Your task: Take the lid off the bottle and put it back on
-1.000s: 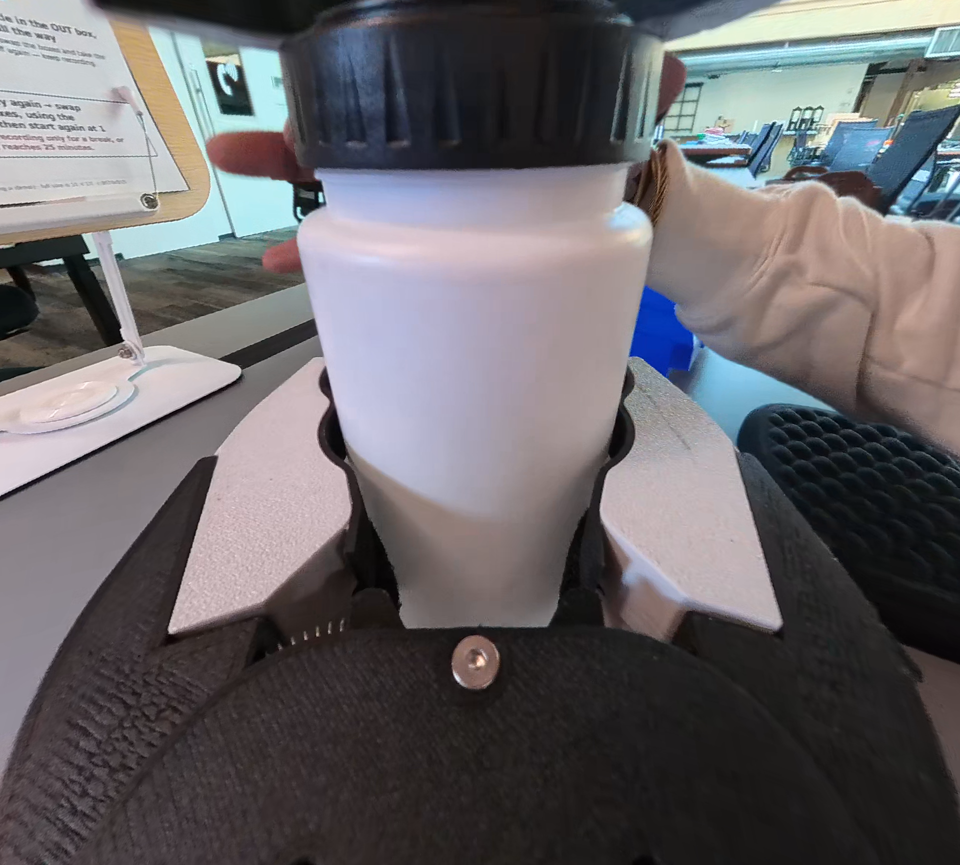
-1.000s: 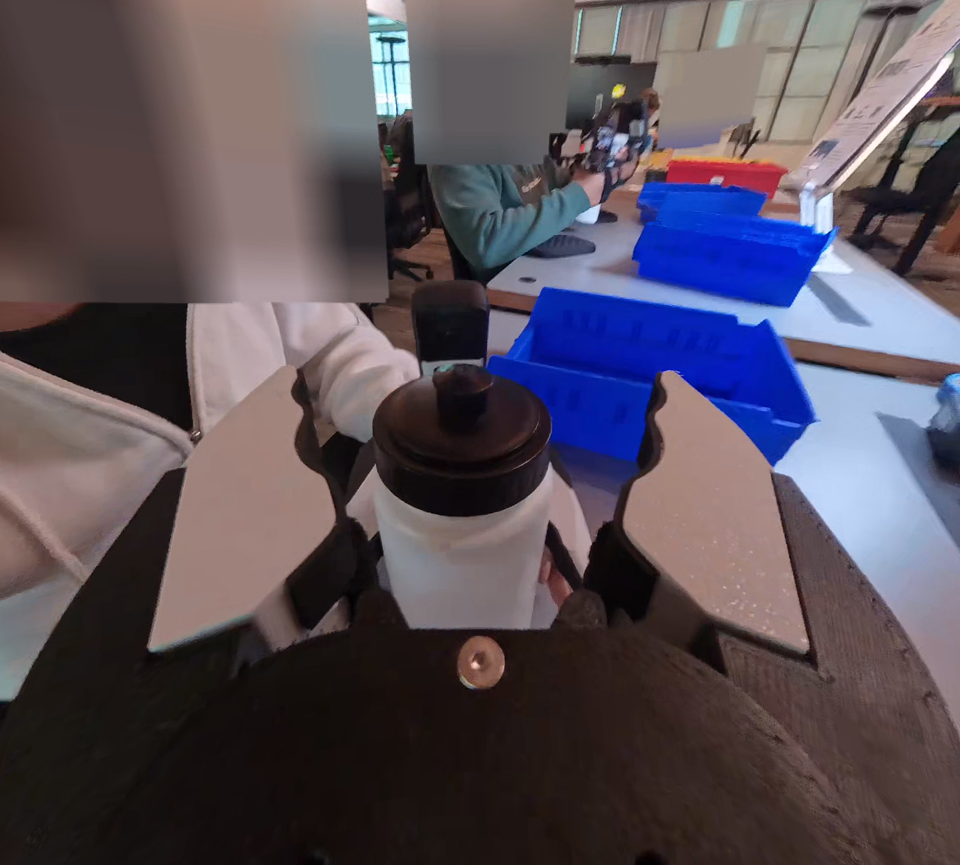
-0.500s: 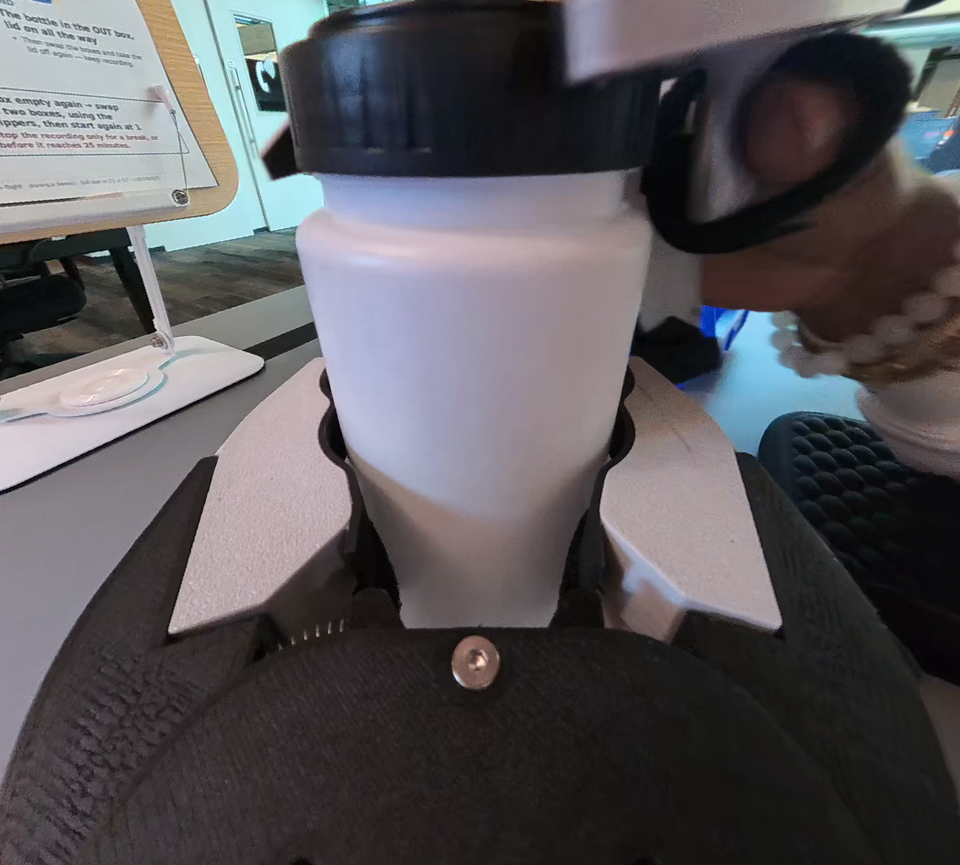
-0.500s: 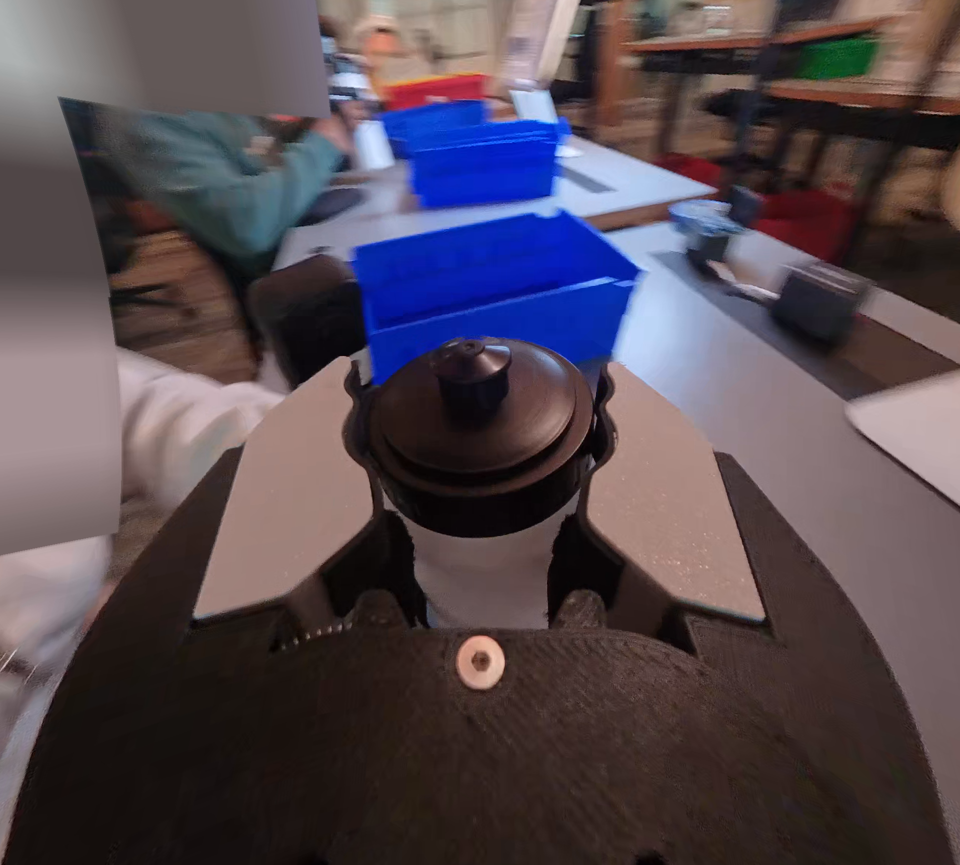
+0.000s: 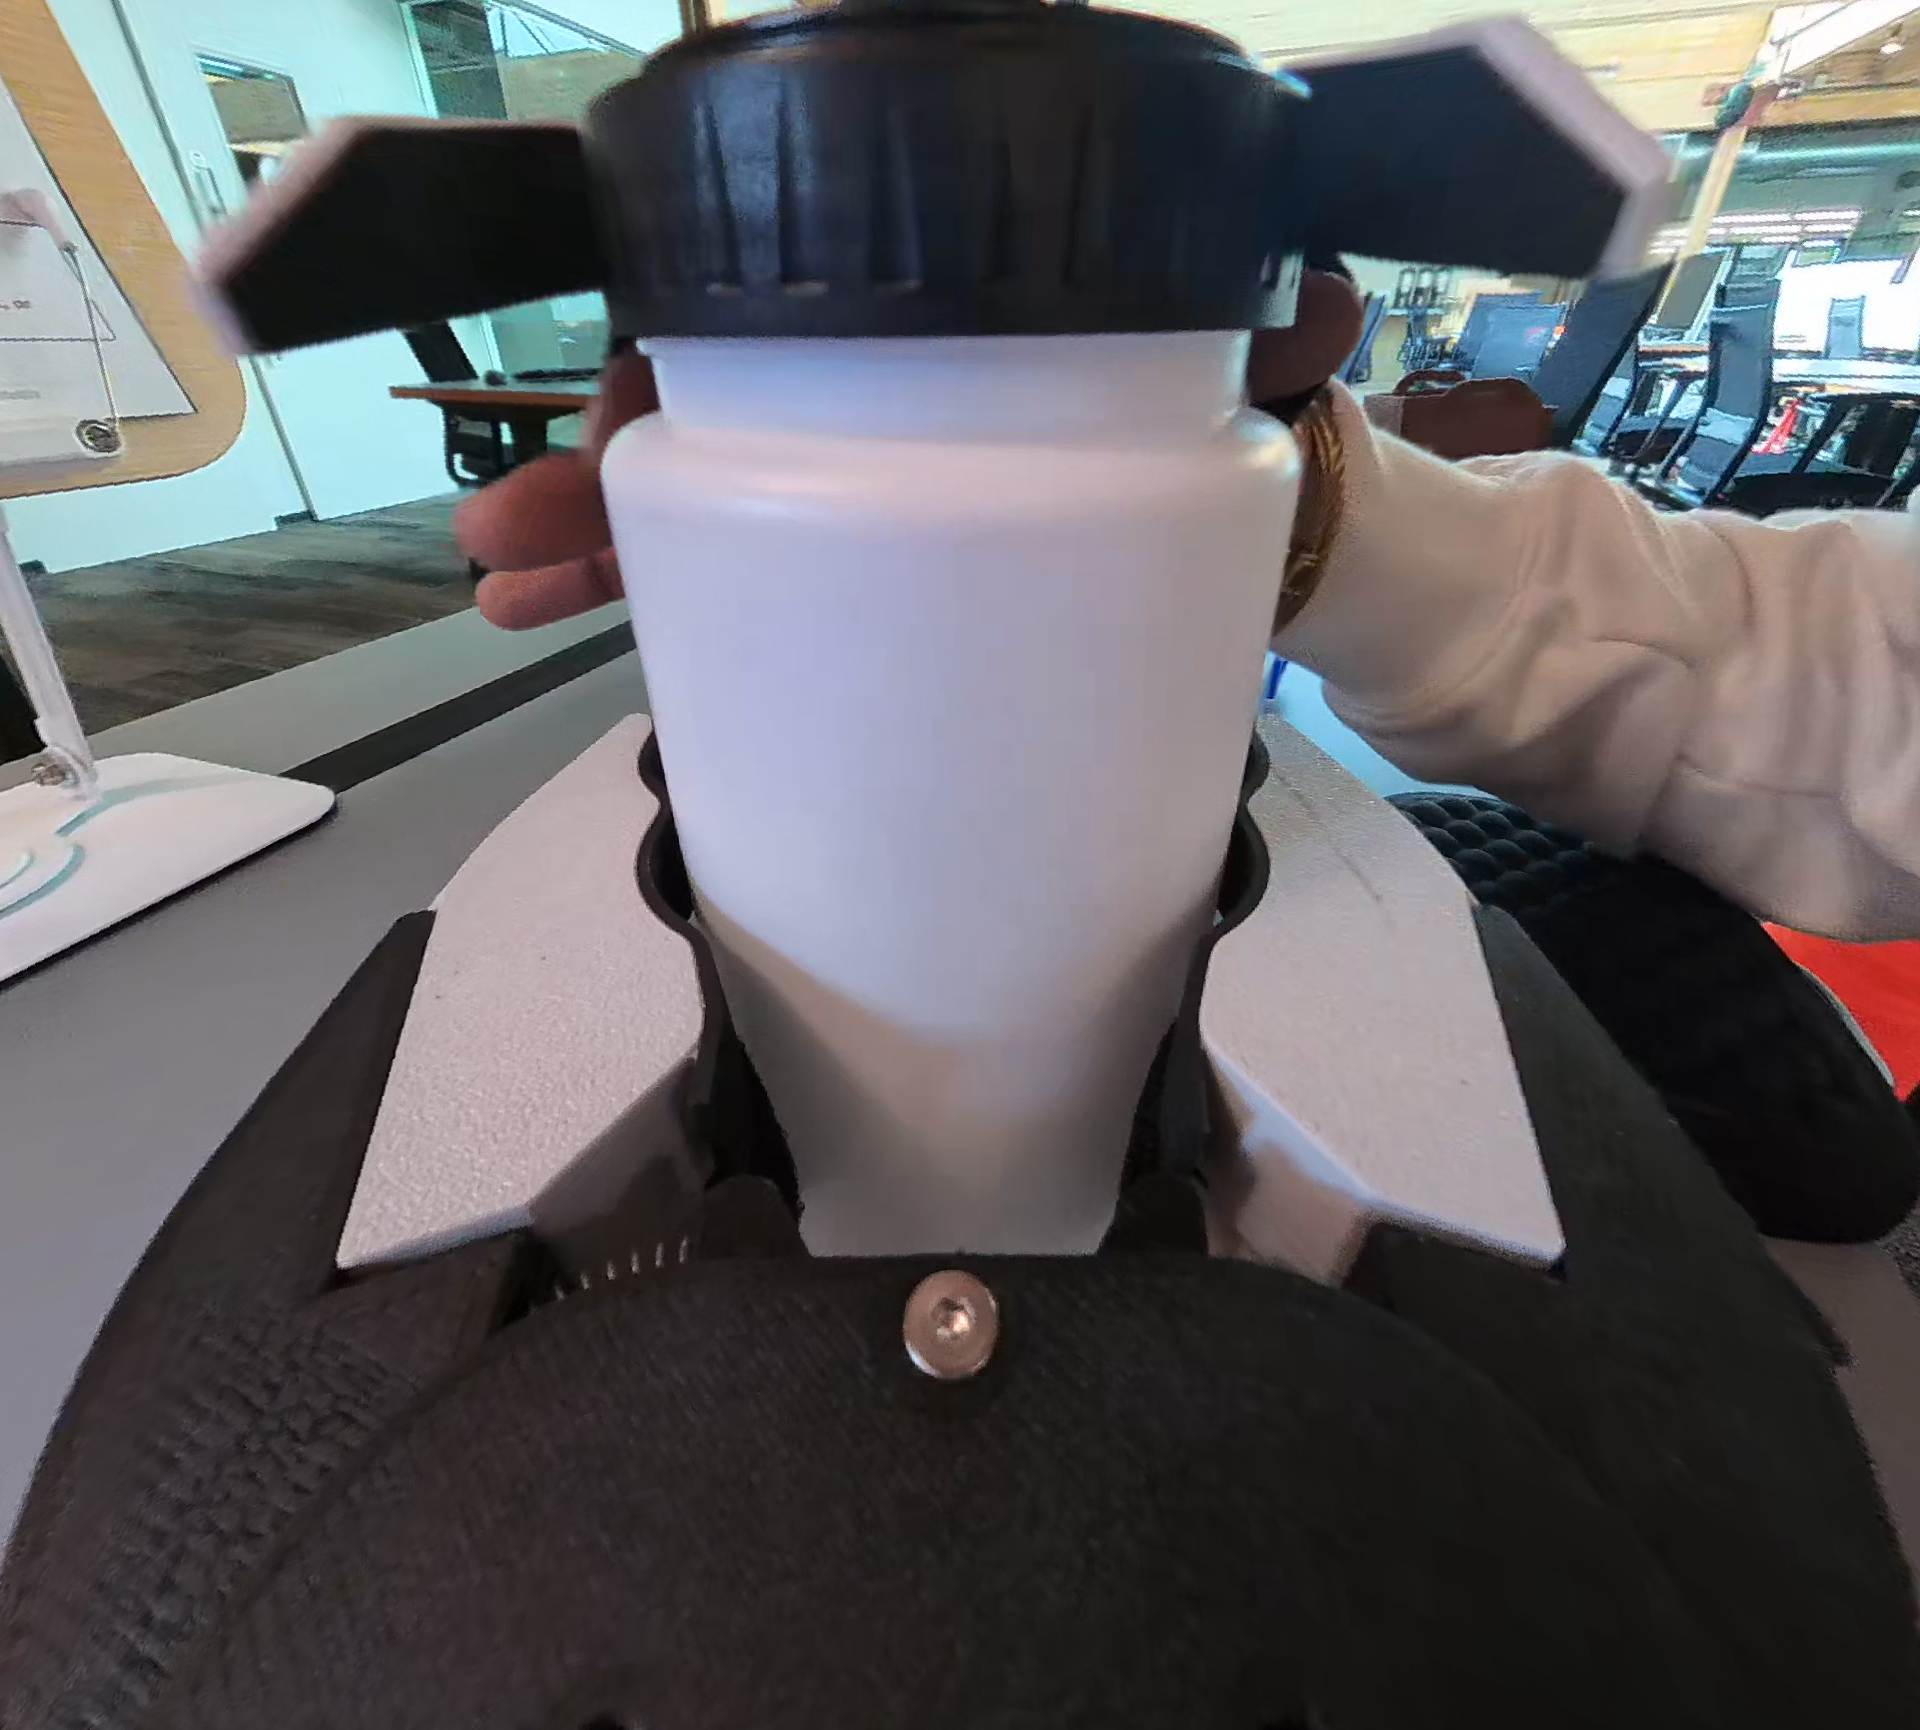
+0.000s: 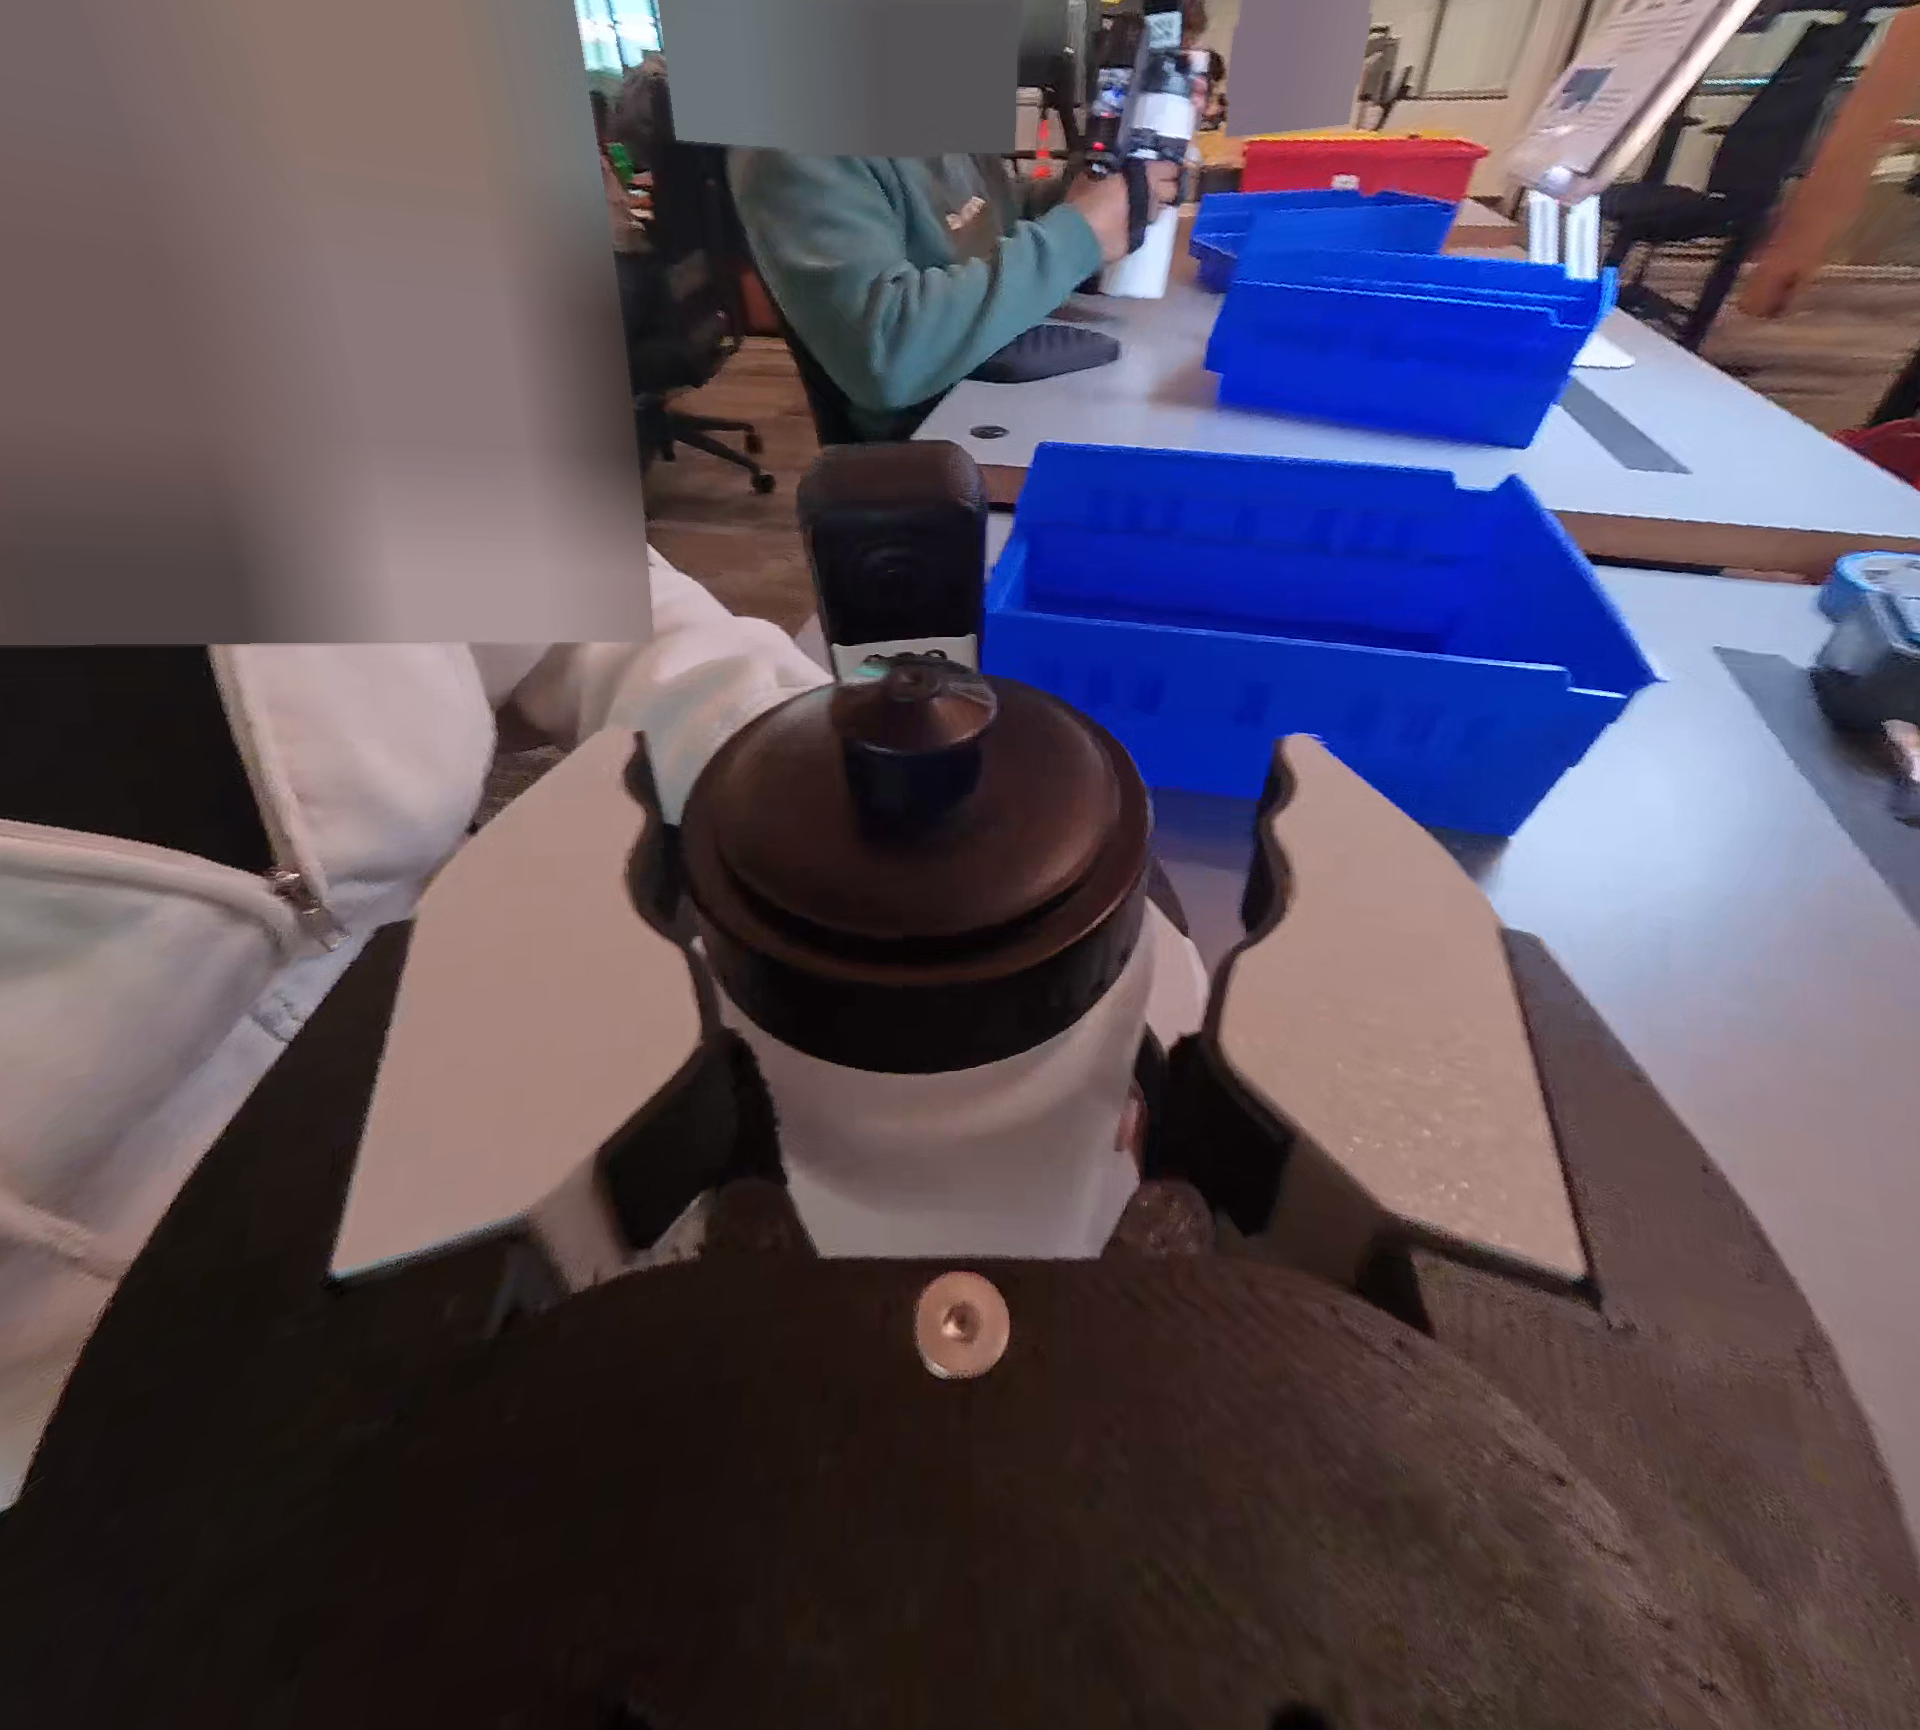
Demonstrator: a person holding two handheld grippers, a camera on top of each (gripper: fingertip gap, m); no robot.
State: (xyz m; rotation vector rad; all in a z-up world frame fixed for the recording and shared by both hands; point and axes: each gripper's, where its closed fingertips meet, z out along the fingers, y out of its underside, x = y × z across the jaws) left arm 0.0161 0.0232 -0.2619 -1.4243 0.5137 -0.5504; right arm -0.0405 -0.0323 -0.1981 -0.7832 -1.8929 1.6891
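A white bottle (image 5: 945,641) with a black ribbed lid (image 5: 935,194) stands upright in my left gripper (image 5: 951,745), which is shut on the bottle's body. The lid sits on the bottle's neck. My right gripper (image 6: 966,745) comes down over the lid (image 6: 914,859) from above and is open. Its left finger is close to the lid's rim and a gap shows on the right side. In the left wrist view its fingers (image 5: 395,236) stick out on both sides of the lid. The white bottle neck (image 6: 935,1119) shows below the lid.
A grey table (image 5: 208,1005) lies below. A white sign stand (image 5: 156,828) is at the left and a black padded mat (image 5: 1621,953) at the right. An empty blue bin (image 6: 1299,631) stands behind the bottle, with more blue bins (image 6: 1392,340) and a person (image 6: 914,267) at the far table.
Half a second ago my right gripper was shut on the lid and turned. Now it has opened and swung back to straddle the lid. My left gripper has kept its hold.
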